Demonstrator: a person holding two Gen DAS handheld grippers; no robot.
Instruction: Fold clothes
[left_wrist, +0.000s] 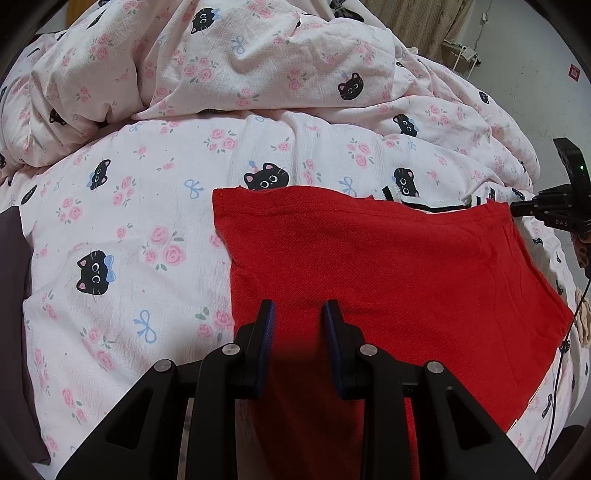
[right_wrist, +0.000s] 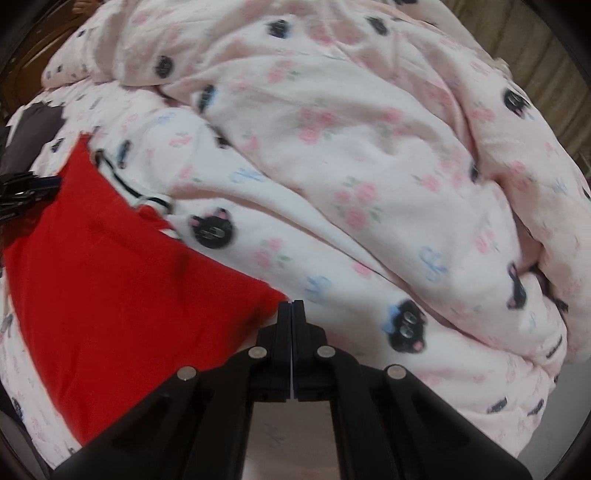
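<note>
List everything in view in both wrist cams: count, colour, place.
red garment: 1, red, laid flat on the bedding, near side; a striped white-and-black trim shows at its far edge
duvet: 1, pale pink with black cats, roses and blue bows, bunched at the far side
bed cover: 1, same print, under the red garment
dark cloth: 1, dark grey-purple, at the left edge of the left wrist view
curtain: 1, beige, behind the bed
wall: grey-white, right of the bed
left gripper: black, jaws apart over the red garment's near part
right gripper: black, jaws shut, at the red garment's corner; whether cloth is pinched cannot be told
</note>
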